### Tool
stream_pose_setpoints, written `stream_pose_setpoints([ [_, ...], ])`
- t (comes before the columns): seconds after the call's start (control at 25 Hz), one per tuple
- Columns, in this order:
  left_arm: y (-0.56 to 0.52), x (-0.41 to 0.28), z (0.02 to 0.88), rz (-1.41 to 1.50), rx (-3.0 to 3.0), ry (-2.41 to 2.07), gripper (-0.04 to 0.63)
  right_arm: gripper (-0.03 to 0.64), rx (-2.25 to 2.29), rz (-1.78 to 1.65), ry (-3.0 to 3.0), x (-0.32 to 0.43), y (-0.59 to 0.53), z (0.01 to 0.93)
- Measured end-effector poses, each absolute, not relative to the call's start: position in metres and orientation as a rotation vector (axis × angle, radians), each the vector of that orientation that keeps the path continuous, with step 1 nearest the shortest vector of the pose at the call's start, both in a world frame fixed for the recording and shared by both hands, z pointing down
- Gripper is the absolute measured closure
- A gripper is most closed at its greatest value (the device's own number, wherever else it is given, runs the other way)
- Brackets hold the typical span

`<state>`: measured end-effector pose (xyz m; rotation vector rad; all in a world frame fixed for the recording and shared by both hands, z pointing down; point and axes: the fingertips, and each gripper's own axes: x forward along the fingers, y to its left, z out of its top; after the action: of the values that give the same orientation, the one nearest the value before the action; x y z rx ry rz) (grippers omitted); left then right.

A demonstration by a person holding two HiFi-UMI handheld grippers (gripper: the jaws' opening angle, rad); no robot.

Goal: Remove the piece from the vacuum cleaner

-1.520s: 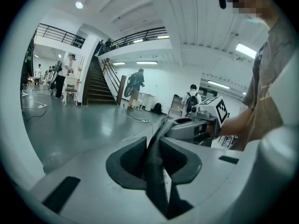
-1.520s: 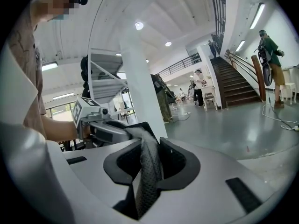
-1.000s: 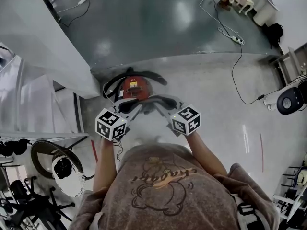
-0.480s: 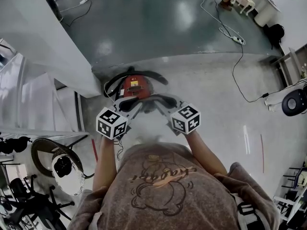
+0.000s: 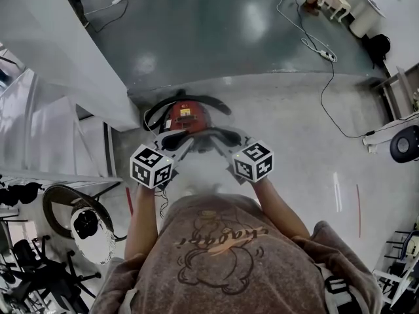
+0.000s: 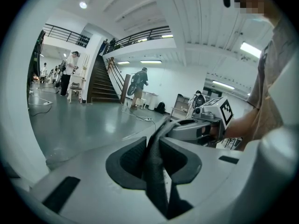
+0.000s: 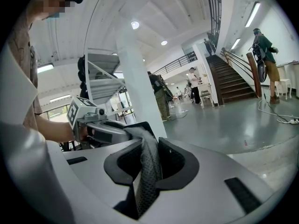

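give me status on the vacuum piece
Jaws shut on dark mesh piece: left gripper, right gripper. Piece held between them over red vacuum cleaner. Black hose curls round it.

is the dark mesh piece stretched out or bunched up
Stretched out: the dark mesh piece runs as a band from the left hand-held gripper to the right hand-held gripper, each shut on one end.

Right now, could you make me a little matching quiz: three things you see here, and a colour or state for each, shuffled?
Things:
1 vacuum cleaner
2 mesh piece
3 staircase

Descriptions:
A dark, far in the background
B red, on the floor
C clamped by the left gripper and the right gripper

Pairs: 1-B, 2-C, 3-A.
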<state>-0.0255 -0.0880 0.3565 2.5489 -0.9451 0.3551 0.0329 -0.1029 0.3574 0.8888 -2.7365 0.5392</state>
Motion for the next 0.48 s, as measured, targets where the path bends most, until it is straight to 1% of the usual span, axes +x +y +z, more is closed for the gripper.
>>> stream_pose_setpoints([
  [0.48, -0.0881, -0.0249, 0.3576, 0.347, 2.543, -0.958, 0.526, 0.551, 0.915, 0.554, -2.732, 0.0342, -0.1032, 0.3583],
])
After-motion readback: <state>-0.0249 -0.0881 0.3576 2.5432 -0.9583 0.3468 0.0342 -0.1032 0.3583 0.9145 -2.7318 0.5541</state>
